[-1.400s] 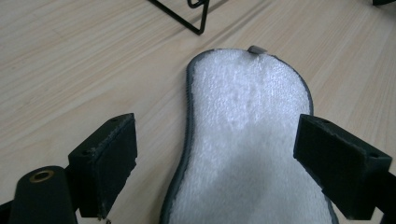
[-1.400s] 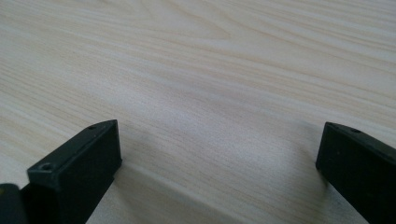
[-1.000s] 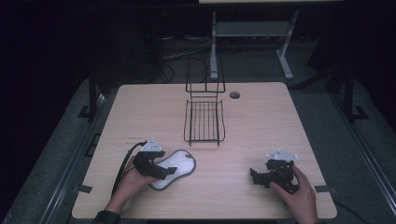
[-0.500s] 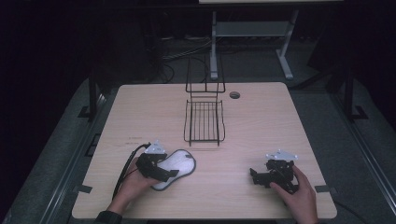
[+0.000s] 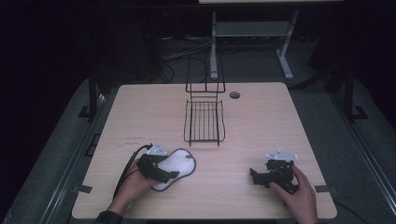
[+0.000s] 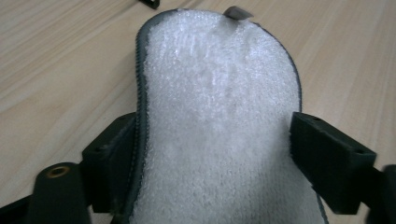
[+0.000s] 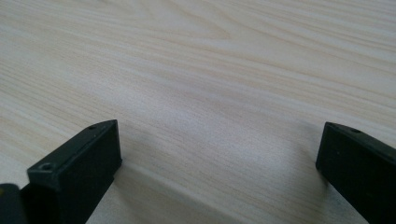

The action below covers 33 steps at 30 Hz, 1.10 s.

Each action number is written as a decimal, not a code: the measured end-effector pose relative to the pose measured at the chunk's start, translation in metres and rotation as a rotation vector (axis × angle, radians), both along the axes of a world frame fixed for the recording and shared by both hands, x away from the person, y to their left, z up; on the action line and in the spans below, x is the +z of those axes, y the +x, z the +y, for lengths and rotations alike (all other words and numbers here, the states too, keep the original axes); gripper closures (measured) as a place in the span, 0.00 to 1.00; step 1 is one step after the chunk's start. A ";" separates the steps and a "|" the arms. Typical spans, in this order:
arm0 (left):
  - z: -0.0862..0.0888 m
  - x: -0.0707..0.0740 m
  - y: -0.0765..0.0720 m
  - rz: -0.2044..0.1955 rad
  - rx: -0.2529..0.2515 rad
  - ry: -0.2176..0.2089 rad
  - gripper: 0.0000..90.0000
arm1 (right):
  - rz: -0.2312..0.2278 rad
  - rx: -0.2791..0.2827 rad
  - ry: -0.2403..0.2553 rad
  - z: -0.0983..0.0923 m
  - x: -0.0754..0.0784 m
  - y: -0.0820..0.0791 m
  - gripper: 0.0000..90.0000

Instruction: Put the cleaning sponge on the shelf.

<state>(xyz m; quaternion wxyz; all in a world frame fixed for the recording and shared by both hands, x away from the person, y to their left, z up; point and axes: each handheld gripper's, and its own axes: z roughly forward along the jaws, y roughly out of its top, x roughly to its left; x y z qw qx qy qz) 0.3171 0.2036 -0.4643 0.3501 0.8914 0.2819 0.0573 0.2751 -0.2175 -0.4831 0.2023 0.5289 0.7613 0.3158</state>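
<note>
The left gripper point(image 5: 159, 168) sits low at the near left of the bench point(image 5: 261, 121), and its jaws straddle a white fleecy insole point(image 6: 219, 116) with a dark stitched edge, one jaw at each side of it; from the left gripper view the left jaw touches the rim, while on the right it is hard to say whether there is contact or a sliver of gap. The insole's near end runs out of the bottom of that view, and its far tip carries a small grey tab point(image 6: 237, 12), blurred. From the high view the insole point(image 5: 180, 163) lies flat on the wood, its near part covered by the gripper and the hand point(image 5: 135, 184) behind it. Over on the near right, the right gripper point(image 5: 264, 176) rests on the bench, jaws spread wide over bare wood grain. At the far middle stands a black wire rack point(image 5: 204, 122), its back section melting into the dark background, with a small dark round hole point(image 5: 235, 95) just beside it.
</note>
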 end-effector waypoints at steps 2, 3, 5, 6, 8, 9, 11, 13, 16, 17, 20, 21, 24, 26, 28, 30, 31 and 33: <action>0.000 0.000 0.000 -0.003 -0.003 0.004 0.22 | 0.000 0.000 0.000 0.000 0.000 0.000 0.00; 0.000 0.001 -0.001 -0.006 -0.005 0.007 0.23 | 0.000 0.000 0.000 0.000 0.000 0.000 0.00; -0.001 0.003 -0.001 -0.015 -0.011 0.019 0.24 | 0.000 0.001 0.000 0.000 0.000 0.000 0.00; 0.000 0.004 -0.002 -0.023 -0.012 0.021 0.25 | 0.000 0.001 0.000 0.000 0.000 0.000 0.00; 0.000 0.005 -0.003 -0.024 -0.012 0.020 0.27 | 0.000 0.001 0.000 0.000 0.000 0.000 0.00; 0.000 0.005 -0.003 -0.023 -0.012 0.019 0.27 | 0.000 0.002 0.000 0.000 0.000 0.000 0.00; 0.002 0.008 -0.003 -0.023 -0.014 0.023 0.29 | 0.000 0.002 0.000 0.000 0.000 0.000 0.00; 0.003 0.010 -0.003 -0.029 -0.017 0.021 0.33 | 0.000 0.002 0.000 0.000 0.000 0.000 0.00; 0.004 0.014 -0.004 -0.032 -0.017 0.013 0.37 | 0.000 0.002 0.000 0.000 0.000 0.000 0.00; 0.005 0.015 -0.004 -0.035 -0.014 0.010 0.38 | 0.000 0.002 0.000 0.000 0.000 0.000 0.00; 0.007 0.019 -0.005 -0.040 -0.014 -0.007 0.46 | 0.000 0.002 0.000 0.000 0.000 0.000 0.00; 0.008 0.020 -0.005 -0.042 -0.009 -0.021 0.48 | 0.000 0.002 0.000 0.000 0.000 0.000 0.00; 0.011 0.024 -0.005 -0.045 -0.012 -0.038 0.56 | 0.000 0.002 0.000 0.000 0.000 0.000 0.00; 0.012 0.026 -0.006 -0.039 -0.005 -0.061 0.59 | 0.000 0.002 0.000 0.000 0.000 0.000 0.00; 0.014 0.027 -0.005 -0.035 -0.013 -0.064 0.62 | 0.000 0.002 0.000 0.000 0.000 0.000 0.00; 0.015 0.029 -0.006 -0.030 -0.014 -0.076 0.65 | 0.000 0.002 0.000 0.000 0.000 0.000 0.00; 0.016 0.031 -0.006 -0.023 -0.012 -0.094 0.67 | 0.000 0.002 0.000 0.000 0.000 0.000 0.00; 0.017 0.033 -0.006 -0.019 -0.012 -0.107 0.70 | 0.000 0.002 0.000 0.000 0.000 0.000 0.00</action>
